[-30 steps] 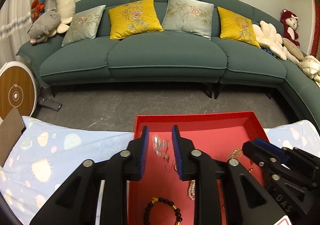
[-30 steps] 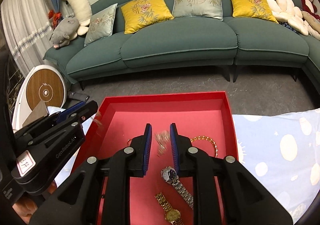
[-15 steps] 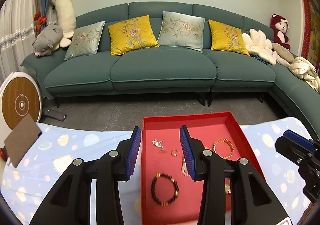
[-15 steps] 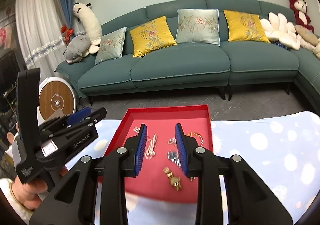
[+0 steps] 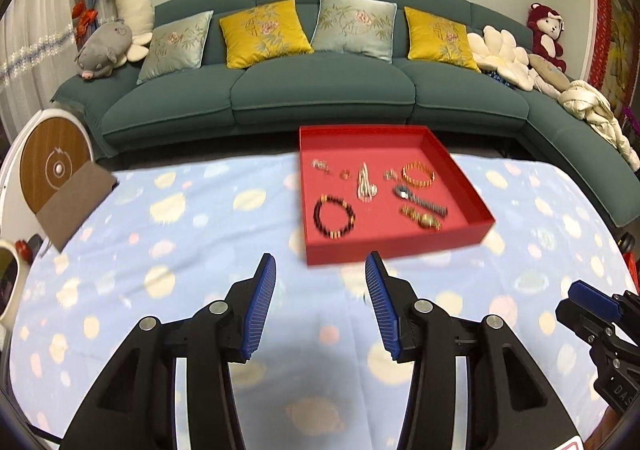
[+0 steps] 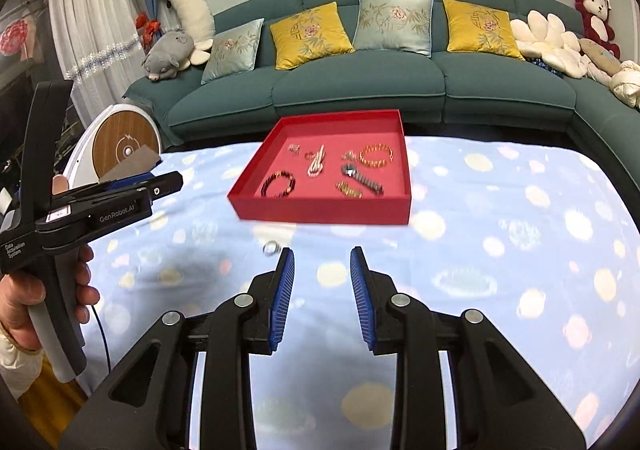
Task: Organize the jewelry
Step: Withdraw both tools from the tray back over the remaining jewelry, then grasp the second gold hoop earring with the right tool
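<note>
A red tray point(image 5: 396, 248) point(image 6: 320, 211) rests on the spotted blue cloth, well ahead of both grippers. Inside lie a dark bead bracelet point(image 5: 335, 217) point(image 6: 279, 184), a gold bangle point(image 5: 418, 174) point(image 6: 376, 155), a silver watch point(image 5: 420, 200) point(image 6: 362, 178), a gold watch point(image 5: 422, 217), a pearl strand point(image 5: 365, 185) point(image 6: 317, 163) and small pieces. A small silver ring point(image 6: 271, 248) lies on the cloth just left of my right gripper point(image 6: 322, 254) point(image 5: 580, 302), which stands open and empty. My left gripper point(image 5: 320, 262) point(image 6: 160, 185) hovers over bare cloth, its jaws opening with nothing between them.
A teal sofa point(image 5: 320, 97) with cushions and plush toys runs along the back. A brown card point(image 5: 74, 199) and a round white-and-wood device point(image 5: 54, 169) sit at the table's left. A hand point(image 6: 24, 298) grips the left gripper's handle.
Both grippers have pulled back from over the tray to the near side of the table, and their jaws have spread wider. The jewelry stays in the tray.
</note>
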Demonstrator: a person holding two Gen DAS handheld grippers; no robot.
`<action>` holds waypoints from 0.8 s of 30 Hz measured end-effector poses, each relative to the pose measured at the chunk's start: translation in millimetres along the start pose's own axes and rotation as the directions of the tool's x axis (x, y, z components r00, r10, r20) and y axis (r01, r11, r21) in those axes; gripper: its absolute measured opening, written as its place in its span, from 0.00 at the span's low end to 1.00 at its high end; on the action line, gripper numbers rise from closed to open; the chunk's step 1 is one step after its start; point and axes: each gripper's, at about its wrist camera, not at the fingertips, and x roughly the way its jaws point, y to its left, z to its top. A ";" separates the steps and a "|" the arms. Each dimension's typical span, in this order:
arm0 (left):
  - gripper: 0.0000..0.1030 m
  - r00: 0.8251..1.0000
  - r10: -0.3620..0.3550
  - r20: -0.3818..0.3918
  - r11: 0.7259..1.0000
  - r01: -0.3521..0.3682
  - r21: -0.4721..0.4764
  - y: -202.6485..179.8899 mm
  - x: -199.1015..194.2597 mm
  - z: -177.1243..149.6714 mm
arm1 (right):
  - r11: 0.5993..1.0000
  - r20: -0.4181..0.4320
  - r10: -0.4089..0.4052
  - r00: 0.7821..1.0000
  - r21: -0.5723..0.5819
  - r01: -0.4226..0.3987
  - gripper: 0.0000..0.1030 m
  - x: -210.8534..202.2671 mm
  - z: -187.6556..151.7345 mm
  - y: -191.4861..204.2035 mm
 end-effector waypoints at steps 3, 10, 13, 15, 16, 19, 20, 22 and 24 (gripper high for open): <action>0.44 1.000 0.010 -0.025 1.000 -0.010 -0.015 0.4 -4.1 -23.7 | 1.000 -0.011 0.008 1.000 -0.009 -0.008 0.28 -1.8 -17.1 6.7; 0.44 0.998 0.014 -0.069 0.999 -0.016 -0.031 2.2 6.5 -44.7 | 0.999 -0.063 0.028 0.998 -0.045 -0.031 0.28 20.1 -28.4 21.3; 0.44 0.997 0.024 -0.074 0.999 -0.026 -0.027 4.3 10.8 -46.3 | 0.998 -0.085 0.023 0.996 -0.059 -0.028 0.28 30.2 -34.8 29.4; 0.44 0.996 0.019 -0.088 0.999 -0.023 -0.043 6.7 14.4 -46.0 | 0.997 -0.095 0.020 0.995 -0.071 -0.027 0.28 36.0 -37.0 33.5; 0.44 0.996 0.014 -0.093 0.999 -0.019 -0.049 7.4 15.6 -45.8 | 0.997 -0.100 0.020 0.995 -0.072 -0.027 0.28 39.6 -37.9 35.2; 0.44 0.995 0.013 -0.098 0.999 -0.017 -0.043 5.1 17.4 -46.1 | 0.997 -0.115 0.017 0.993 -0.073 -0.025 0.32 49.4 -40.6 36.6; 0.44 0.995 0.013 -0.099 0.999 -0.017 -0.039 4.5 17.6 -46.2 | 0.997 -0.119 0.012 0.993 -0.077 -0.022 0.32 52.6 -41.5 36.7; 0.44 0.995 0.015 -0.103 0.999 -0.019 -0.037 4.3 18.0 -46.5 | 0.997 -0.131 0.005 0.991 -0.081 -0.015 0.32 60.0 -43.6 37.3; 0.44 0.994 0.016 -0.108 0.999 -0.020 -0.040 5.6 18.8 -46.8 | 0.997 -0.146 0.005 0.989 -0.074 -0.016 0.32 67.5 -45.4 36.6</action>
